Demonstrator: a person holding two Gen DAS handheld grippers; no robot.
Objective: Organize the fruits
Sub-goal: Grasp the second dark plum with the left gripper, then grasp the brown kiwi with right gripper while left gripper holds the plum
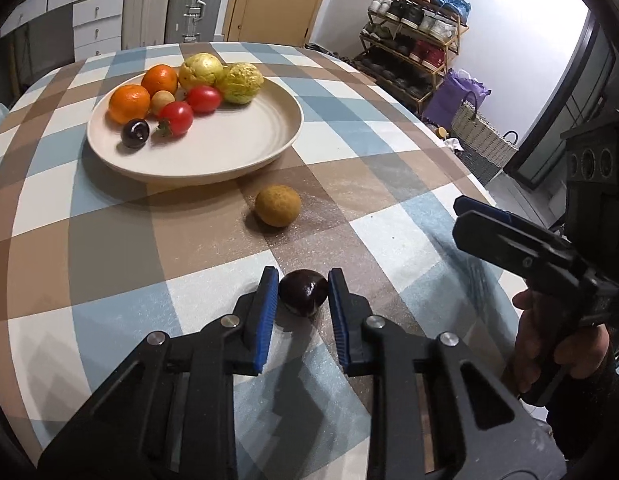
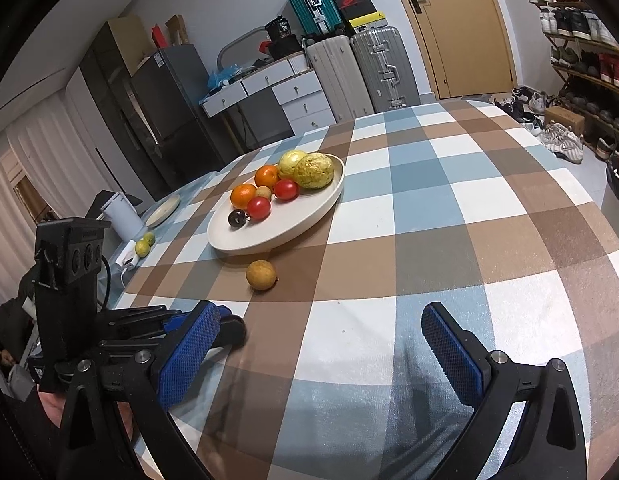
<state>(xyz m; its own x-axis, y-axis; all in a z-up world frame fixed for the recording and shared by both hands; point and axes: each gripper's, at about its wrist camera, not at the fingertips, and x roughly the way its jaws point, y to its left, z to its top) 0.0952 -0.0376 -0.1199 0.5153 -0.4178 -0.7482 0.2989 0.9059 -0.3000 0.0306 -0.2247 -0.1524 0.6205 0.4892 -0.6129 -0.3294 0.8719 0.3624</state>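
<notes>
A: We are bringing the left gripper (image 1: 302, 292) around the dark fruit (image 1: 303, 291) lying on the checked tablecloth (image 1: 109, 240); the jaws are standing part open, one pad on each side, seemingly touching or nearly so, though we cannot tell if they are pressing yet.

B: And the right gripper (image 2: 323, 354) is hanging wide open over bare cloth, holding nothing.

A: We are judging the fruit smooth and round, so we are wanting to close gently with it centred on the pads, low enough that it cannot squirt forward.

B: Then we are aiming for the plate (image 1: 245, 152), near its dark twin (image 1: 135, 133). The brown fruit (image 1: 278, 205) is sitting just beside the plate's rim, waiting.
</notes>
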